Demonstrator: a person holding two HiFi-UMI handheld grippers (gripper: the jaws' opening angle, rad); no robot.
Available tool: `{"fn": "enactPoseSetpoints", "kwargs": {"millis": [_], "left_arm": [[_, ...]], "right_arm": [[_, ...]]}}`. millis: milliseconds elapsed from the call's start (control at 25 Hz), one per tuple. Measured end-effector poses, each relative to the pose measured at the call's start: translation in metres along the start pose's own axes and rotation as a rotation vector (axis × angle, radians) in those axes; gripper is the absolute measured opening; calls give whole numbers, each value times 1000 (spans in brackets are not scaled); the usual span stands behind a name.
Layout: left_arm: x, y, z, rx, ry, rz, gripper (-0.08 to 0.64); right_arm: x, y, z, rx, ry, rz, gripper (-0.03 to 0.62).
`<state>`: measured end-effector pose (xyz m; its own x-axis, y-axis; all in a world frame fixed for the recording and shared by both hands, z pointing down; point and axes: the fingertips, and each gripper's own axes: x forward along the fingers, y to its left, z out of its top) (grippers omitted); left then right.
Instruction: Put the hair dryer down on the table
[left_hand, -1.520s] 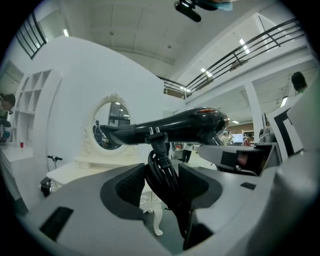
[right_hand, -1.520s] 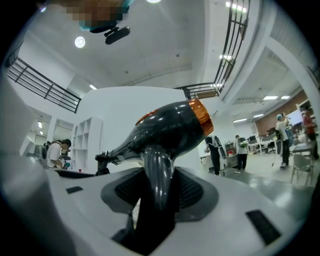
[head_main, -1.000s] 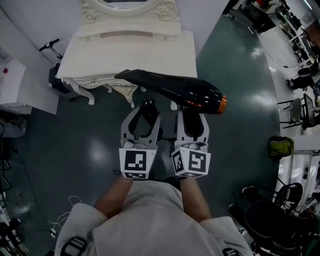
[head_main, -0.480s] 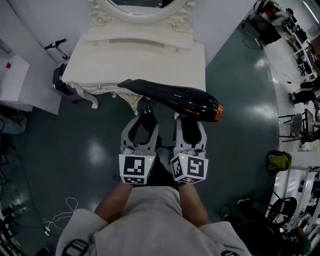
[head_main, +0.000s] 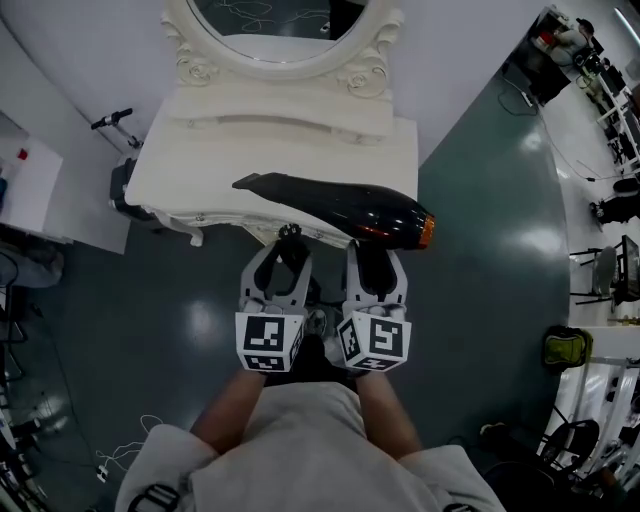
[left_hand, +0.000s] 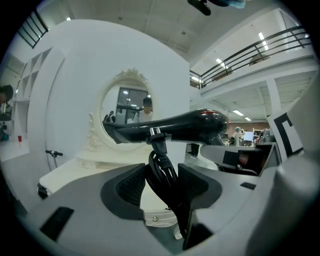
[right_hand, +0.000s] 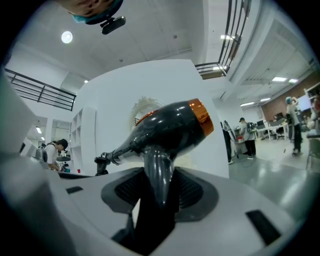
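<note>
Both the left gripper (head_main: 284, 250) and the right gripper (head_main: 372, 258) have been brought forward since the earlier frame. The hair dryer (head_main: 340, 205) is now held further over the front edge of the dressing table (head_main: 200, 160), clear of its top. At the left, the left gripper is seen clenched on the bundled black cord (left_hand: 162, 172), with the plug (left_hand: 156, 136) standing just above the jaws. The hair dryer is held crosswise, its nozzle to the left and its orange ring (head_main: 426, 231) to the right. The right gripper is clamped on the handle (right_hand: 159, 172).
</note>
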<state>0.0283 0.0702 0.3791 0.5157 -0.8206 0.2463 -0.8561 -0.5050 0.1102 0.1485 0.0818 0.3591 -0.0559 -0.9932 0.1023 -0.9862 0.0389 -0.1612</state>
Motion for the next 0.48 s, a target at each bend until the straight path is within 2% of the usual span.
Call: {"fn": "enactPoseSetpoints", "kwargs": {"millis": [200,480], "left_arm": [[43,10,-1,-7,26,14,204],[67,32,-7,-46,52,69,190]], "right_arm": [[44,-23,-12,41,33,-9,190],[80,-25,-21,68,72,26,190]]}}
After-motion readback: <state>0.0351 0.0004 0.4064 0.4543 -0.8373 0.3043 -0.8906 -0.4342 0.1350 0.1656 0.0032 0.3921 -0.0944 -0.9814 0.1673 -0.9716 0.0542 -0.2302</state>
